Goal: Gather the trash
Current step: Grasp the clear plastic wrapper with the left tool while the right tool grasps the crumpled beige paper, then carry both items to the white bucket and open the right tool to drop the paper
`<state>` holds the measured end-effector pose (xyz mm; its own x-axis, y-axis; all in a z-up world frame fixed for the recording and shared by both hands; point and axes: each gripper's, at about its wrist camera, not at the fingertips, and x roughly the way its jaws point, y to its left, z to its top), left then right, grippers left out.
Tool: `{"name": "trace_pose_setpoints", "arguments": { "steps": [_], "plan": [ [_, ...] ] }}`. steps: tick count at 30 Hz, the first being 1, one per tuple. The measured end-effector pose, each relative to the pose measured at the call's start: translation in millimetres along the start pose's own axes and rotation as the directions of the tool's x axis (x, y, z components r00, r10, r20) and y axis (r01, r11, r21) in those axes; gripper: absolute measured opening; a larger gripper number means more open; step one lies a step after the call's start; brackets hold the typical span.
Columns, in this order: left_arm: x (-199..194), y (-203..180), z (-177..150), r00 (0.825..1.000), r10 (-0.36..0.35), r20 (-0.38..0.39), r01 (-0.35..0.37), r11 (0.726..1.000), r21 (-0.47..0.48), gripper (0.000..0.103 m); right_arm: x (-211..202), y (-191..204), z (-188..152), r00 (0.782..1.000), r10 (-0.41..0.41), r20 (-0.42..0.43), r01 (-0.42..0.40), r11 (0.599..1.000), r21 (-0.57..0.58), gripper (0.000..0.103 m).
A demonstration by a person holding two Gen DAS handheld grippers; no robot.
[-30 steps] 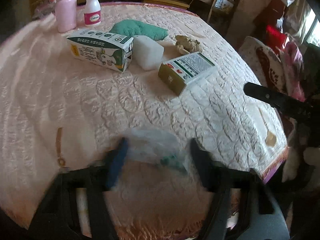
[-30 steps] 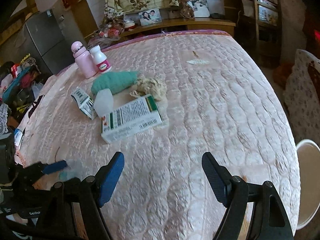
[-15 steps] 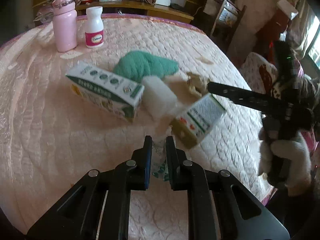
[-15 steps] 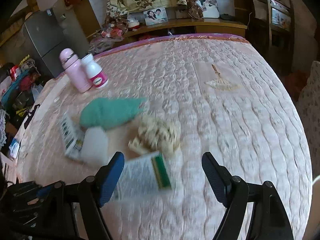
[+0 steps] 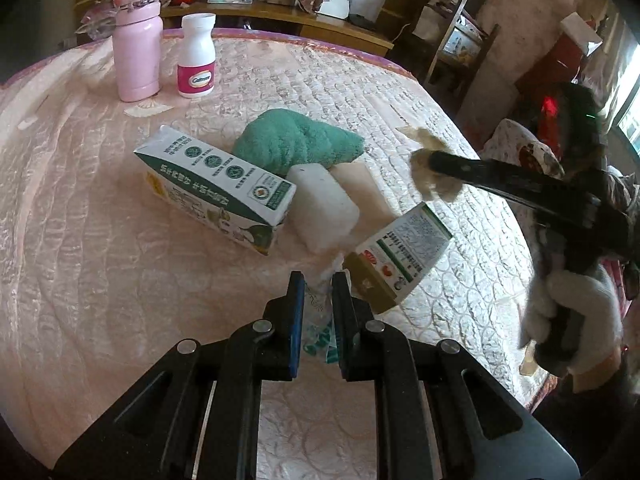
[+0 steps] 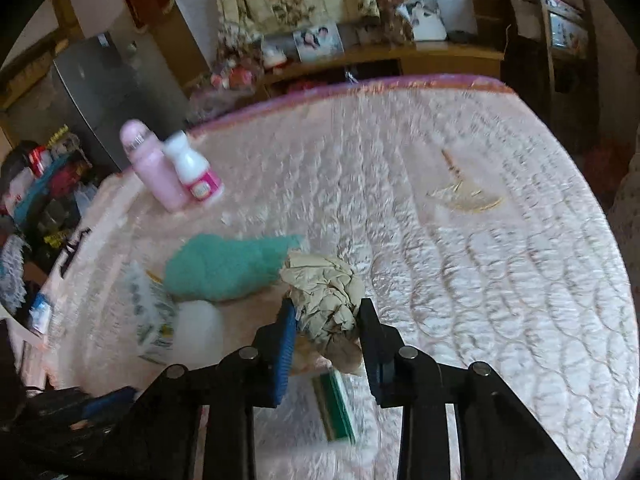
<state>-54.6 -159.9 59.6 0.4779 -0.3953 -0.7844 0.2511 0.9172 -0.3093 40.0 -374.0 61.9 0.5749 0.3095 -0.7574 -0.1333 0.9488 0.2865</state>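
Left hand-held gripper (image 5: 317, 280): jaws clamped on clear plastic wrapper (image 5: 316, 320), nearest item, above bed (image 5: 80, 280).
Right hand-held gripper (image 6: 326, 312): jaws closing, pads against crumpled paper ball (image 6: 324, 292); gloved hand (image 5: 572, 320) on handle at right.
Green-and-white box (image 5: 400, 256): just beyond wrapper, tilted.
White block (image 5: 322, 212): beside milk carton (image 5: 216, 188), carton on its side.
Green towel (image 5: 296, 144): behind block, touching it.
Pink flask (image 5: 138, 40), white pill bottle (image 5: 197, 56): upright, side by side, far edge of pink quilted bed.
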Motion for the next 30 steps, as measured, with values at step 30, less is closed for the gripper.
{"name": "trace_pose_setpoints", "arguments": {
  "steps": [30],
  "plan": [
    [17,-218,2,0.982,-0.189,-0.014,0.185,0.939,0.29,0.011,-201,-133,-134,0.975,-0.211,0.074,0.194,0.961,0.195,0.029]
  ]
}}
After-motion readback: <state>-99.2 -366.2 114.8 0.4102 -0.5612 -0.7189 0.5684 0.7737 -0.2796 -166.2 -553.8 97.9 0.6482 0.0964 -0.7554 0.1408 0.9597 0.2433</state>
